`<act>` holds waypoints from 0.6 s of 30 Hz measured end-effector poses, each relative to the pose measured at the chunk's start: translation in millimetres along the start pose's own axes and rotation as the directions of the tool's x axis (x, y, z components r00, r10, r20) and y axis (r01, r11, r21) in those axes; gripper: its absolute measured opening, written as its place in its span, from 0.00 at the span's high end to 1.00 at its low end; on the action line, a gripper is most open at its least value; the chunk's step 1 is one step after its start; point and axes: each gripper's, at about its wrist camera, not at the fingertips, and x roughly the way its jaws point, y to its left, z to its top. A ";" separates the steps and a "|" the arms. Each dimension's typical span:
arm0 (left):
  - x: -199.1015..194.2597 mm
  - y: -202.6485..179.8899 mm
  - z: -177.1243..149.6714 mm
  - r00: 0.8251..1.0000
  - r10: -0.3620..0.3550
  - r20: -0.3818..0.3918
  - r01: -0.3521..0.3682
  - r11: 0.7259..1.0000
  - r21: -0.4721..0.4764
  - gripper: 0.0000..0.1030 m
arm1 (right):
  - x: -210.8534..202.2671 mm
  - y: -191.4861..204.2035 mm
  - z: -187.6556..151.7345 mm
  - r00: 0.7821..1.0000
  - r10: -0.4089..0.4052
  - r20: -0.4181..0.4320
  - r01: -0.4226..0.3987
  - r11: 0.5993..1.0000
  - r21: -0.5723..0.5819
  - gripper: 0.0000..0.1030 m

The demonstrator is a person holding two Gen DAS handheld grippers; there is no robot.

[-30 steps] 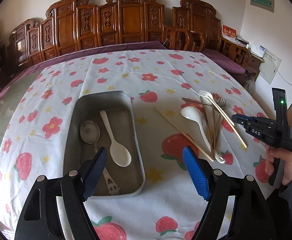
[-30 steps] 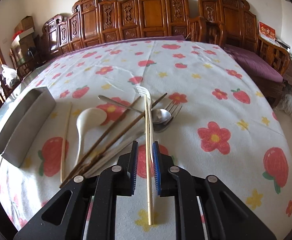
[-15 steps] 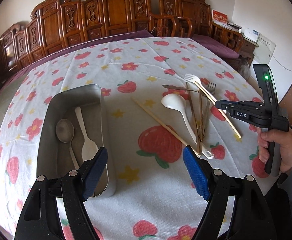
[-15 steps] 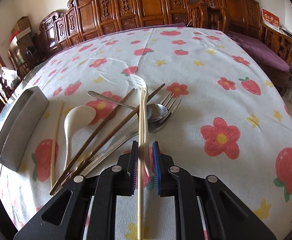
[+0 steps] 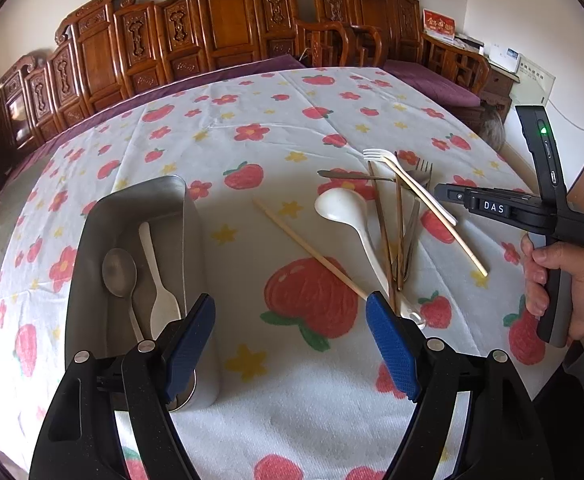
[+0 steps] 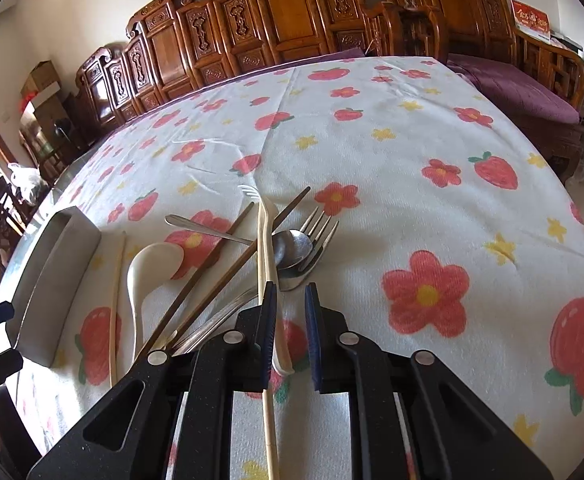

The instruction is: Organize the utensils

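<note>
Mostly pale, slim utensils (image 5: 387, 216), crossed.

We hold the left gripper (image 5: 290, 338) wide open, angled down; our right hand (image 5: 563, 284) grips the right gripper (image 6: 290, 324), jaws narrowly apart.

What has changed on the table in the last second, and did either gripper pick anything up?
The left gripper drifted from the metal tray toward the utensil pile. The right gripper shifted slightly; the handle of the cream fork now lies in its narrow gap. Nothing was gripped or released. Jaw openings, the tray's two spoons and the pile stayed put.
</note>
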 end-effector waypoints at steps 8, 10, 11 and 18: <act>2.1 -2.5 -0.2 1.000 0.003 -0.005 -0.003 1.000 -0.001 0.28 | 7.1 6.3 -1.0 0.999 -0.012 -0.029 0.011 1.000 -0.028 0.84; 2.3 -2.6 -0.4 1.000 0.002 -0.005 -0.002 1.000 -0.003 0.28 | 7.5 0.4 -0.2 1.000 0.001 -0.029 0.000 1.000 0.007 0.84; 2.6 -2.5 -0.4 1.000 0.002 -0.005 -0.002 1.000 -0.004 0.28 | 7.5 -2.3 0.0 1.000 0.004 -0.029 -0.004 1.000 0.020 0.84; 8.5 -1.5 0.1 1.000 -0.002 -0.013 0.002 1.000 -0.004 0.28 | 11.4 2.0 -1.7 0.999 -0.022 -0.042 0.021 1.000 -0.018 0.85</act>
